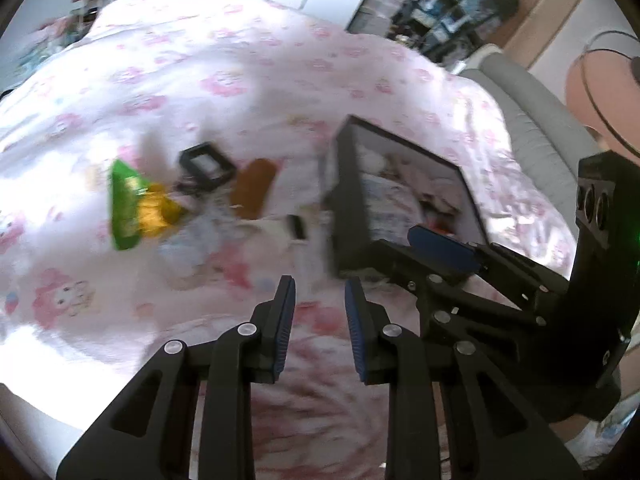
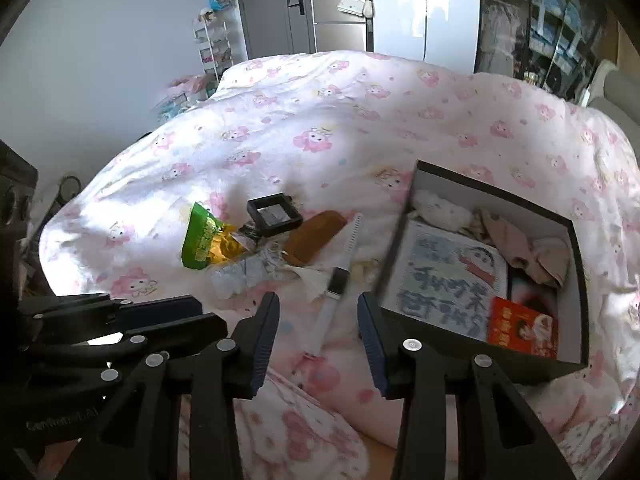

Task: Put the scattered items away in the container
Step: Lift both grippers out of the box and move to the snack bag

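While scattered items lie beside it, the box holds a booklet.

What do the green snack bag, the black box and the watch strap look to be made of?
Snack bag: glossy plastic film, crinkled, catching light. Box: probably stiff cardboard, matte black outside, pale inside, with straight thin walls. Watch strap: likely soft rubber or silicone, smooth and whitish, lying in a gentle curve on the quilt.

Bed: you face a pink cartoon-print quilt, sunlit on its left.
Wall: plain white.
Door: grey.
Fridge: silver.
Shelves: glass-fronted cabinet at right.
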### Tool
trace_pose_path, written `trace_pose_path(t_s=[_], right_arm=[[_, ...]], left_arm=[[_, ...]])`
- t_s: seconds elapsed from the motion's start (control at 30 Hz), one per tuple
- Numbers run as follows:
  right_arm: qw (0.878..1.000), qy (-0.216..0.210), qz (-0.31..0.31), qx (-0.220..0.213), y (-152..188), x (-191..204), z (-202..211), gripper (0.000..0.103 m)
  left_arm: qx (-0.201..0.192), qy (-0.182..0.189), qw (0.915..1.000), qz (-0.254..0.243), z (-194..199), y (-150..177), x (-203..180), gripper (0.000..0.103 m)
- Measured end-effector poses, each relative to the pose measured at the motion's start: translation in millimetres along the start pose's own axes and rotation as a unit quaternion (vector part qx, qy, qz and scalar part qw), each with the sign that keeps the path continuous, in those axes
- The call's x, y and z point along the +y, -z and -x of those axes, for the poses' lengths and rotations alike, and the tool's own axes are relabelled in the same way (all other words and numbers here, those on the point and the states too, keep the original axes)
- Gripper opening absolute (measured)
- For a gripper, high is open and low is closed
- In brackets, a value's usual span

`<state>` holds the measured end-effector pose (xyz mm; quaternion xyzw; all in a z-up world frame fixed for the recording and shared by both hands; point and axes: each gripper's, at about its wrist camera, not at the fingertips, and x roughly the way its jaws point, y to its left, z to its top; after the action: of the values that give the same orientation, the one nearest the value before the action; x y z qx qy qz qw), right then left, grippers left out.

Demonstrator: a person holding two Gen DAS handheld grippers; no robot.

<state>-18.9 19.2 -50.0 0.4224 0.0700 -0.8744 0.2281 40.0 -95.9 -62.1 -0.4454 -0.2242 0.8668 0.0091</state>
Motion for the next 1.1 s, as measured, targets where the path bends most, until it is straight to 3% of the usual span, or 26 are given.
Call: trace_pose_path(t_s=[0.23, 0.53, 0.77, 1.03, 1.1], right_arm=[[0.992, -0.119, -0.018, 0.049, -14, 22, -45, 0.038], [0.987, -0.136, -0.009, 0.089, -40, 29, -100, 0.037], [0.979, -0.145, -0.011, 0.140, -44, 34, -152, 0.037], [0.972, -0.169, -0.002, 0.164, -53, 54, -201, 0.038], [0.970, -0.173, -0.004, 0.171, -52, 58, -208, 0.038]], left_arm=[[0.007, -0.044, 0.9977, 0.052, -4, 7, 64, 0.024], [0.008, -0.086, 0.9861, 0.142, -25, -1, 143, 0.024], [0.015, -0.109, 0.9796, 0.168, -54, -16, 177, 0.027], [0.005, -0.120, 0.9737, 0.193, -91, -38, 213, 0.028], [0.022, -0.116, 0.9709, 0.208, -106, -41, 223, 0.023]])
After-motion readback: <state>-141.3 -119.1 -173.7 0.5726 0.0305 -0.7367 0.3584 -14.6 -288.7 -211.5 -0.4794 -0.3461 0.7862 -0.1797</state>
